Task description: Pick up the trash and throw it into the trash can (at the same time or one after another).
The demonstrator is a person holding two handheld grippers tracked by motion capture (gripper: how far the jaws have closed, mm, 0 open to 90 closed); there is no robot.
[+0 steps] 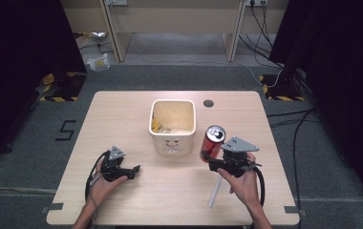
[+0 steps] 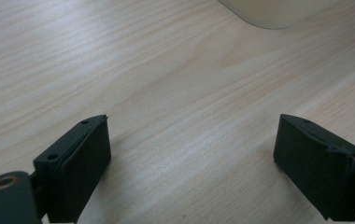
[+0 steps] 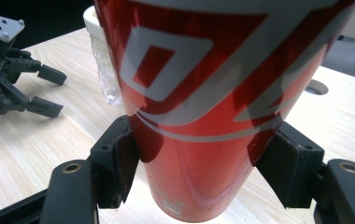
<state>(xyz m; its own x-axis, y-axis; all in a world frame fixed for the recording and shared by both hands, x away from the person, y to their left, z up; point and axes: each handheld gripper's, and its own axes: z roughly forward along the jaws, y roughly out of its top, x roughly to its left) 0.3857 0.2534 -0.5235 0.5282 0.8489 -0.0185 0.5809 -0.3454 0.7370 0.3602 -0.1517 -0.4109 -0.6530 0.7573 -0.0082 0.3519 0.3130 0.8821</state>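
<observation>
A red drink can point(image 1: 214, 140) with white lettering stands tilted just right of a cream bin point(image 1: 172, 143) at the table's middle. My right gripper point(image 1: 210, 157) is shut on the red can point(image 3: 199, 93) low on its body, one jaw pressed to each side; the can's base looks slightly off the wood. My left gripper point(image 1: 134, 172) rests low over the table at the front left, open with nothing between its fingers. In the left gripper view my left gripper point(image 2: 192, 149) has only bare wood in its gap. The right gripper view also shows the left gripper point(image 3: 59, 93) open.
The bin point(image 3: 91, 18) holds crumpled litter and a clear liner; its base edge point(image 2: 273, 11) lies ahead of the left gripper. A white stick point(image 1: 214, 193) lies on the table by the right hand. A round cable hole point(image 1: 208, 103) sits behind the bin.
</observation>
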